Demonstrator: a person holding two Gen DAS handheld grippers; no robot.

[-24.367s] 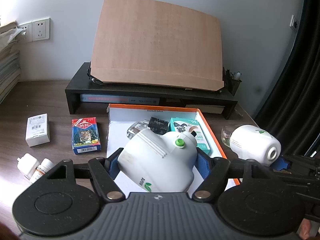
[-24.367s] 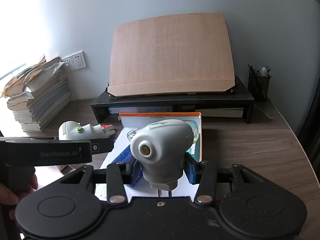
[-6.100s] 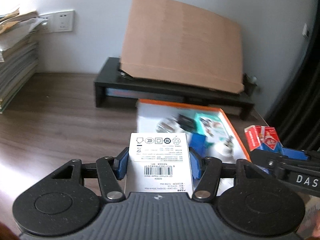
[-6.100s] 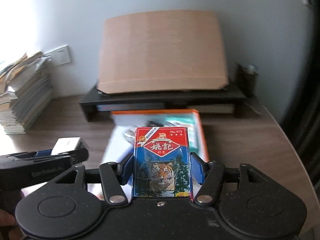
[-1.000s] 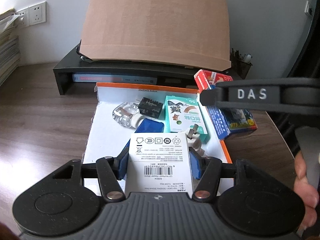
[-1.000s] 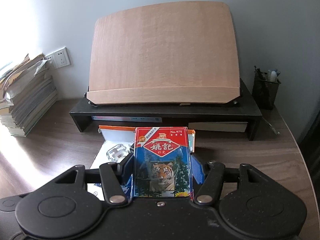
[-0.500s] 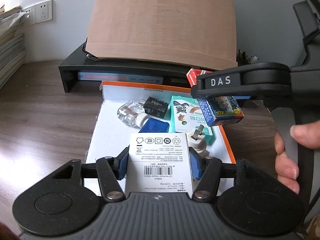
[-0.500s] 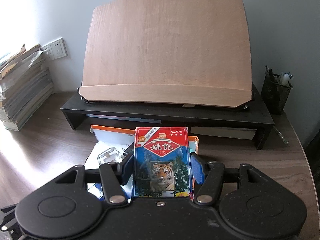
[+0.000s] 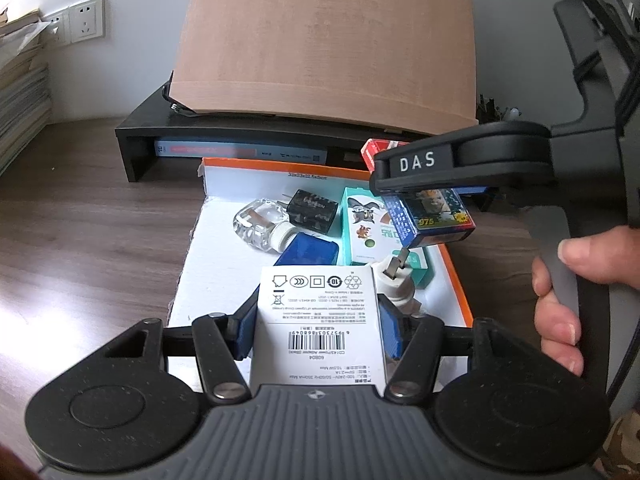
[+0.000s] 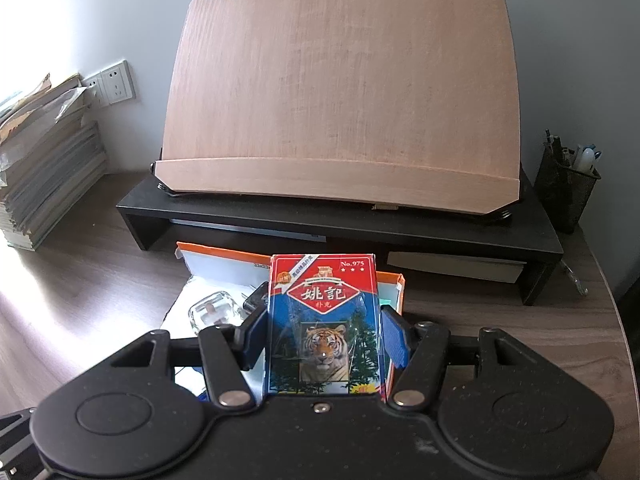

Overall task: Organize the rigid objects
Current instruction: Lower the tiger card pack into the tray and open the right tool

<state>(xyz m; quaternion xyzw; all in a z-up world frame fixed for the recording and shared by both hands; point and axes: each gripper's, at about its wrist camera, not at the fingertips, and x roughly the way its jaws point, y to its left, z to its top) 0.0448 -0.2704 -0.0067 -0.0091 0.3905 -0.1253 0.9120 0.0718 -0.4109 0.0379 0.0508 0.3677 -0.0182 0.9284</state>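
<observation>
The left hand-held gripper (image 9: 318, 322) has its blue pads pressed on both sides of a white adapter box (image 9: 318, 328), barcode face up, and holds it over the near end of an orange-rimmed tray (image 9: 456, 276) that lies on the wooden surface (image 9: 88, 240). The right hand-held gripper (image 10: 325, 330) is clamped partway closed on a deck of playing cards (image 10: 324, 320) with a tiger on its blue and red front; in the left wrist view that deck (image 9: 430, 216) hangs above the tray's 2 o'clock corner, under the black arm marked DAS, with a person's hand (image 9: 576, 280) wrapped round the grip at 3 o'clock. Inside the tray, a clear glass bottle (image 9: 260, 222) with a white ribbed cap lies at 11 o'clock, a black plug adapter (image 9: 312, 210) is just beside it at 12 o'clock, a teal cartoon box (image 9: 370, 228) lies lengthwise toward the right side, a blue case (image 9: 310, 250) sits just beyond the white box, and a white plug-in device (image 9: 396, 284) with metal prongs rests against the white box's right edge. Beyond the tray at 12 o'clock a black monitor riser (image 10: 340, 224) carries a tilted wooden book stand (image 10: 340, 92). A stack of papers (image 10: 40, 160) stands at 9 o'clock near wall sockets (image 10: 114, 82), and a mesh pen holder (image 10: 566, 184) stands at 3 o'clock.
</observation>
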